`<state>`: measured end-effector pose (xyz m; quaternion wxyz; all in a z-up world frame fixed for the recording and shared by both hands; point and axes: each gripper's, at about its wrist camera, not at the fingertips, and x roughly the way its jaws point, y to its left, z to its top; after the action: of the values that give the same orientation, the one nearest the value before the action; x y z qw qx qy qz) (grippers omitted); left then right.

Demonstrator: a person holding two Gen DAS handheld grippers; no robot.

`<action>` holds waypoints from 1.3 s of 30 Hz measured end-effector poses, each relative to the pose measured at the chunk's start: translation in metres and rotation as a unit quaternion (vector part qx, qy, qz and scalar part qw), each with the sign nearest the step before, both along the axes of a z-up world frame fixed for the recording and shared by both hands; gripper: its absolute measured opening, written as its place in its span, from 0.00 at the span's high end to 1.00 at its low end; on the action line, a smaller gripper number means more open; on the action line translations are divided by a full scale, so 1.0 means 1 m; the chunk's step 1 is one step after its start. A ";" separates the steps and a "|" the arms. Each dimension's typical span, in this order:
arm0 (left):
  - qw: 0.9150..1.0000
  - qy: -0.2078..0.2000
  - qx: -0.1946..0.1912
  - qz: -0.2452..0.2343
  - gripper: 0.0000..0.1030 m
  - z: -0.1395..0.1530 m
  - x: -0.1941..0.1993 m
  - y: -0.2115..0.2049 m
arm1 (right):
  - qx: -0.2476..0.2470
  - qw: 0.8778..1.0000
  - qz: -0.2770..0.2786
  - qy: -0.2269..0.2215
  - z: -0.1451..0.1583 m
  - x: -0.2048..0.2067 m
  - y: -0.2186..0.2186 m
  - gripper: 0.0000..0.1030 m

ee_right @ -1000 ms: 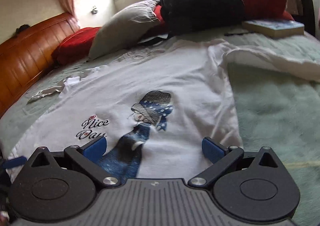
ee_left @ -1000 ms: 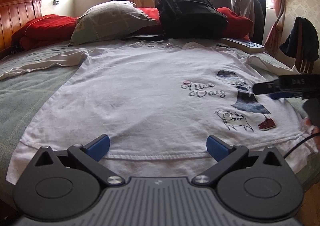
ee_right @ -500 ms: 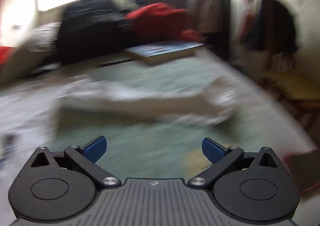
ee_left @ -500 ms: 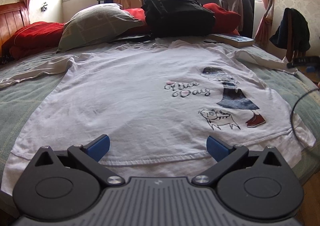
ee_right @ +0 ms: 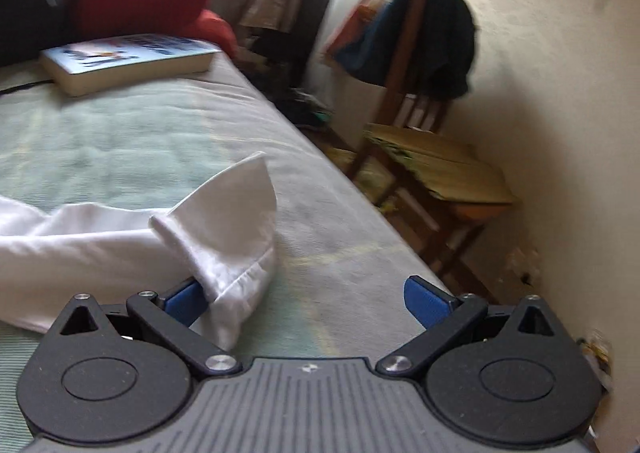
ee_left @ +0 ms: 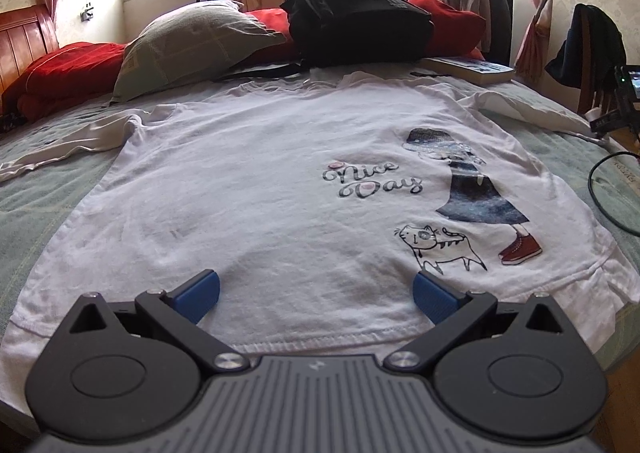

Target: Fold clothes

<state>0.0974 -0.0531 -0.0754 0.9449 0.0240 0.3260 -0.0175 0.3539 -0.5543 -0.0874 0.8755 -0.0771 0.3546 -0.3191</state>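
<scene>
Right tool (ee_right: 308, 299) spread wide, sleeve cuff (ee_right: 236, 229) hiding its left fingertip

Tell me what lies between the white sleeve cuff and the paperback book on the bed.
Right wrist view: only bare pale green bedspread lies between the white sleeve cuff and the blue-covered paperback book; nothing else rests on that stretch.

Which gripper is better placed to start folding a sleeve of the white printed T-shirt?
Right. The right gripper, open, sits at the white sleeve cuff, cloth touching its left finger. The left gripper, open, faces the white printed T-shirt's hem, far from either sleeve.
</scene>
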 end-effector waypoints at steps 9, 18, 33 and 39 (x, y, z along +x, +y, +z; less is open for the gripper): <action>1.000 0.000 0.006 -0.001 0.01 0.001 0.001 -0.003 | 0.180 0.977 0.074 -0.084 0.006 -0.024 -0.046 0.00; 1.000 0.000 0.007 -0.001 0.01 0.001 0.001 -0.004 | 0.387 0.903 0.040 -0.179 0.022 -0.064 -0.070 0.00; 1.000 0.002 0.010 -0.002 0.01 0.001 -0.001 -0.005 | 0.500 0.834 0.032 -0.233 -0.013 -0.089 -0.057 0.03; 1.000 0.004 0.011 -0.001 0.01 -0.001 0.001 -0.006 | 0.499 0.819 -0.005 -0.282 -0.025 -0.067 -0.075 0.10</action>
<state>0.0981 -0.0590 -0.0761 0.9432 0.0347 0.3301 -0.0155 0.2869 -0.6297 -0.1128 0.8543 0.4658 0.2028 -0.1101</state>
